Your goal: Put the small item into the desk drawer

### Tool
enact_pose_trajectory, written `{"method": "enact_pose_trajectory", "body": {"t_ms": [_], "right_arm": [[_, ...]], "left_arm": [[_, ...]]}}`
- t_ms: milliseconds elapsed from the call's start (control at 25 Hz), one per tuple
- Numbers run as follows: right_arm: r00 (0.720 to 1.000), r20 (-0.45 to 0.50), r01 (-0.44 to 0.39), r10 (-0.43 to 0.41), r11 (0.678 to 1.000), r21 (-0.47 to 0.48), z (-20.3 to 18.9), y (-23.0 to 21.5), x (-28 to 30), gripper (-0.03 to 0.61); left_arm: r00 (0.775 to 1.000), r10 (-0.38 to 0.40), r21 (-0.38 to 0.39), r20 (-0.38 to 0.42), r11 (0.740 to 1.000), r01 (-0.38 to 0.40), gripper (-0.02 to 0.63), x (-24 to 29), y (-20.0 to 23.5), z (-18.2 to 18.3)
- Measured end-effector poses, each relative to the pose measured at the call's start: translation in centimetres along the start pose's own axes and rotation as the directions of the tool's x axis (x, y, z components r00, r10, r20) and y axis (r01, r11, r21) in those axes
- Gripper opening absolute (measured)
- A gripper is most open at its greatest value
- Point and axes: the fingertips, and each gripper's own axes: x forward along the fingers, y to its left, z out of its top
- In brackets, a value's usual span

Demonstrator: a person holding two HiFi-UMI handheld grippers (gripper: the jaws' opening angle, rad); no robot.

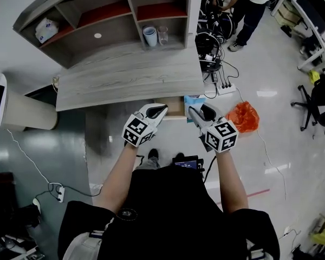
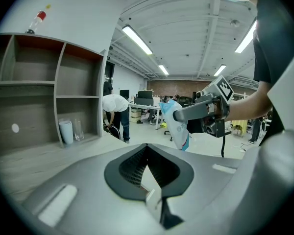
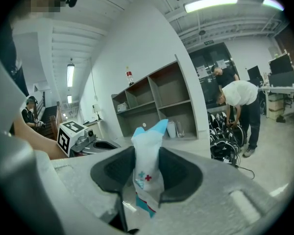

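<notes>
The right gripper (image 3: 148, 153) is clenched on a small white and light-blue packet (image 3: 147, 175). Its dark pads press both sides of the packet, which stands upright and sticks out above and below them. In the head view the packet is held in the air at 12 o'clock from the right gripper, just in front of the desk's (image 1: 124, 77) front edge. It is just beside a tan drawer (image 1: 175, 107) that shows a little from under that edge. I cannot tell how far out the drawer is.

The left gripper (image 2: 147, 148) is at 9 o'clock from the right one, near it but apart. Its jaws are closed tip to tip with nothing between them.

At 12 o'clock the desk carries an open shelf unit (image 1: 119, 15). A white cup (image 1: 150, 36) and a clear glass (image 1: 162, 34) stand side by side in one compartment.

On the floor at 3 o'clock from the right gripper lies an orange bag (image 1: 244, 117). At 1 o'clock a power strip (image 1: 225, 86) lies among cables, and further off a person (image 1: 248, 1) bends over.
</notes>
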Motion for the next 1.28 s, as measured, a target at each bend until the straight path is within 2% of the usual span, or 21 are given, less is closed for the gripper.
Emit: {"method": "enact_pose_trajectory", "body": {"t_ms": [280, 600, 1280], "right_arm": [[0.996, -0.064, -0.064, 0.06, 0.996, -0.059, -1.1, -1.4, 0.7, 0.156], [0.983, -0.156, -0.119, 0.098, 0.984, -0.136, -3.5, -1.7, 4.2, 0.156], [0.929, -0.348, -0.218, 0.128, 0.948, -0.233, -10.7, -2.5, 11.9, 0.156]], "left_arm": [[0.999, 0.036, -0.003, -0.026, 0.999, -0.036, 0.002, 1.1, -0.3, -0.8], [0.997, 0.073, -0.064, -0.028, 0.995, -0.074, 0.0, 1.8, 1.9, -3.5], [0.996, 0.055, -0.123, -0.068, 0.99, -0.063, 0.002, 3.1, 7.3, -9.9]]}}
